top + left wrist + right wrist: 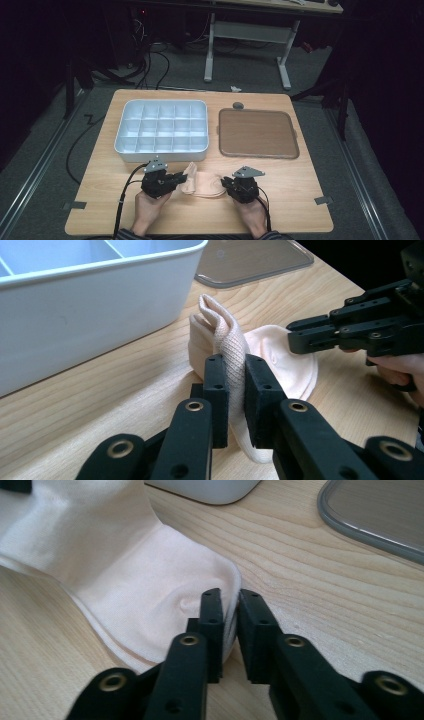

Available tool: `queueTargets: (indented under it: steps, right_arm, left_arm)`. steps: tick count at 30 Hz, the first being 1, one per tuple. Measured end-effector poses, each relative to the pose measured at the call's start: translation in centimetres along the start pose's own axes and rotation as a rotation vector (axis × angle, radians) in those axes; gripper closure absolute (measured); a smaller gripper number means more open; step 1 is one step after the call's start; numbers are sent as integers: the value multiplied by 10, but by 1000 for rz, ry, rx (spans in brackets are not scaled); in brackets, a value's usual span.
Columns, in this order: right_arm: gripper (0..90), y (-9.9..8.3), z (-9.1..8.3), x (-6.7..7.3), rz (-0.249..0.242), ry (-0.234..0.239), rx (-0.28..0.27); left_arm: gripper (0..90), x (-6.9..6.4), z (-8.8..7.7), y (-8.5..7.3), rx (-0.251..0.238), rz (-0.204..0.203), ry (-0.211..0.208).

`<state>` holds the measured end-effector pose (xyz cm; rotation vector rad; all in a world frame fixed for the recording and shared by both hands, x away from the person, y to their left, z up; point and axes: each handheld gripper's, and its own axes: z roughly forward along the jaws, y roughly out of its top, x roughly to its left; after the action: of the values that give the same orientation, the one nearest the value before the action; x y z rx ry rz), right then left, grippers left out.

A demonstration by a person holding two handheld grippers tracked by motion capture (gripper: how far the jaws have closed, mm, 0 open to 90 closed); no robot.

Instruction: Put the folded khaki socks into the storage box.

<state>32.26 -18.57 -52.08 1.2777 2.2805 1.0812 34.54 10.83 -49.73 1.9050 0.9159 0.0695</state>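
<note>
High view: both grippers, left gripper (176, 178) and right gripper (226, 183), clamped on the sock (202, 185); divided box (162, 131) and brown tray (257, 133) (unlabelled) lie behind.

socks (204, 184): 1 | divided bin (131, 150): 1 | tray (258, 153): 1 | tongs: 2 — left (183, 178), right (223, 182)

Pale peach sock (204, 184), thin knit, soft and crumpled. Lies flat on wooden table, just in front of white divided tray (161, 129), near its front wall. Ribbed cuff end (229, 342) bunched, lifted upright off tabletop; rounded opposite end (165, 600) flat, layered edges showing, on side away from tray.
</note>
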Motion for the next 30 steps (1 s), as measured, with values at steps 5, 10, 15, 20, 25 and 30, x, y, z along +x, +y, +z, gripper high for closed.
queueTargets:
  steps: [5,10,15,20,25,30]
  right_arm:
    - [862,-1,6,1,-7,-1,4]
    - [865,1,10,4,-14,8,8]
    - [865,2,14,5,-24,14,3]
    - [864,2,16,5,-35,14,3]
    - [864,2,16,5,-43,7,6]
    - [864,2,17,5,-47,6,3]
  left_arm:
    - [819,-1,1,0,4,5,-6]
    - [819,-3,5,2,2,2,-28]
    - [819,-7,10,5,15,14,-39]
    - [819,-9,16,7,30,24,-46]
    - [818,-9,19,7,42,23,-57]
    - [819,-9,20,9,42,20,-59]
